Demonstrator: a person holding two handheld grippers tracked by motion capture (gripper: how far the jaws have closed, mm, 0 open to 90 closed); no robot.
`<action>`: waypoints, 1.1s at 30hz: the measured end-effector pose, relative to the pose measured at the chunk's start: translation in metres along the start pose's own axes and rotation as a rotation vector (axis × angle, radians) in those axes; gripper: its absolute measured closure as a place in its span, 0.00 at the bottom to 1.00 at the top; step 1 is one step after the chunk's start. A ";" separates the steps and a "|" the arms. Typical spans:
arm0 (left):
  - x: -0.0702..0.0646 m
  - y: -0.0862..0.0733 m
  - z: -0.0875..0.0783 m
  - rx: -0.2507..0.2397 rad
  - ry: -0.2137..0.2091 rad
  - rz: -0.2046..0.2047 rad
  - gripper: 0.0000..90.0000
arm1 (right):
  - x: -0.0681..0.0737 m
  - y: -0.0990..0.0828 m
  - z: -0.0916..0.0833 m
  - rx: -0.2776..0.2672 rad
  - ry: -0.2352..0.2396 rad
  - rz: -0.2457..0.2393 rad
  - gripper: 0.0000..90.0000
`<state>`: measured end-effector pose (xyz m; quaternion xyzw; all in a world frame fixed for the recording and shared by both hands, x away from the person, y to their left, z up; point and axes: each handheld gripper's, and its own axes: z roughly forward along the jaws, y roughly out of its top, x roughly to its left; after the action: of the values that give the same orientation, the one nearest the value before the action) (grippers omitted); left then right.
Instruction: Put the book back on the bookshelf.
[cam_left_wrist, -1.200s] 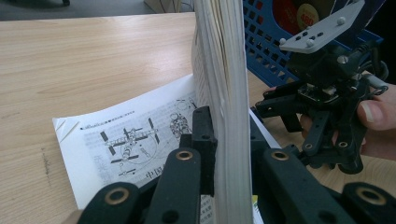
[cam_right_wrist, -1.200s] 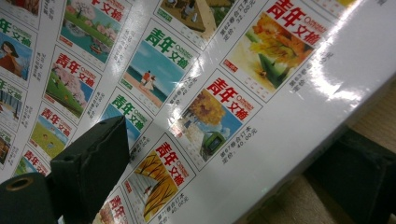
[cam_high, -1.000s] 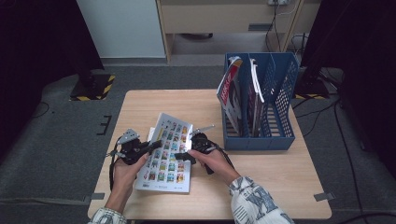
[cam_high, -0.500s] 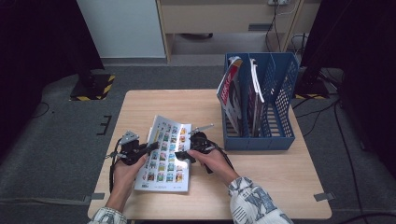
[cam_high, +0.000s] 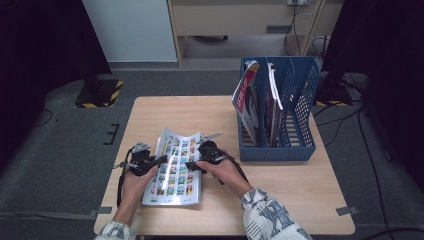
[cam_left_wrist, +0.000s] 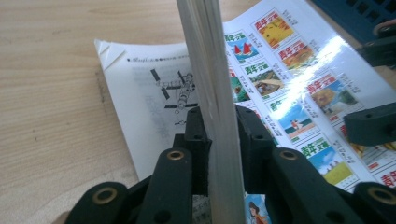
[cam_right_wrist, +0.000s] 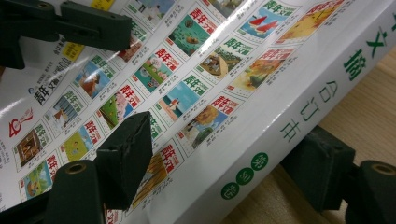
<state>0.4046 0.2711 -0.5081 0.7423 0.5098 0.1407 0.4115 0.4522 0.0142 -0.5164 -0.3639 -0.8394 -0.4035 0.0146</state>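
- A thick bound volume (cam_high: 173, 167) with rows of small colourful cover pictures lies on the pale wooden surface (cam_high: 290, 195), in its front left part, just in front of the person.
- The left tongs (cam_high: 159, 161) reach in from the volume's left edge. In the left gripper view their two black jaws pinch the block of pages (cam_left_wrist: 210, 93) edge-on, with the pads against it on both sides; the jaws have just been opening a little, with the pages between them.
- In that same view a loose cover or page with a black-and-white drawing of a satellite (cam_left_wrist: 175, 93) is folded out flat on the surface to one side of the pinched block.
- The right tongs (cam_high: 192, 165) come in from the volume's right edge, at its spine. In the right gripper view their jaws straddle the spine (cam_right_wrist: 289, 121), one above the glossy cover and one beneath on the wood side; the jaws have just been closing with the volume between them, and I cannot tell whether the pads press on it.
- Both hands grip the tools, sleeves with a printed pattern entering from the bottom of the high view.
- A blue file rack (cam_high: 300, 100) stands well to the right on the surface, apart from the volume, with magazines (cam_high: 246, 100) upright in its slots.
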 end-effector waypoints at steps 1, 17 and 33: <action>0.002 -0.001 0.002 0.009 -0.002 -0.001 0.84 | 0.000 0.000 0.000 -0.001 0.000 -0.006 0.31; 0.008 -0.007 0.006 0.013 -0.009 -0.032 0.80 | 0.005 0.008 0.010 0.017 0.022 0.020 0.28; 0.012 -0.010 0.008 -0.005 -0.029 -0.070 0.79 | -0.001 0.021 0.031 0.034 0.044 0.063 0.27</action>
<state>0.4083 0.2793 -0.5228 0.7250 0.5290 0.1166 0.4254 0.4740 0.0439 -0.5236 -0.3809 -0.8337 -0.3965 0.0517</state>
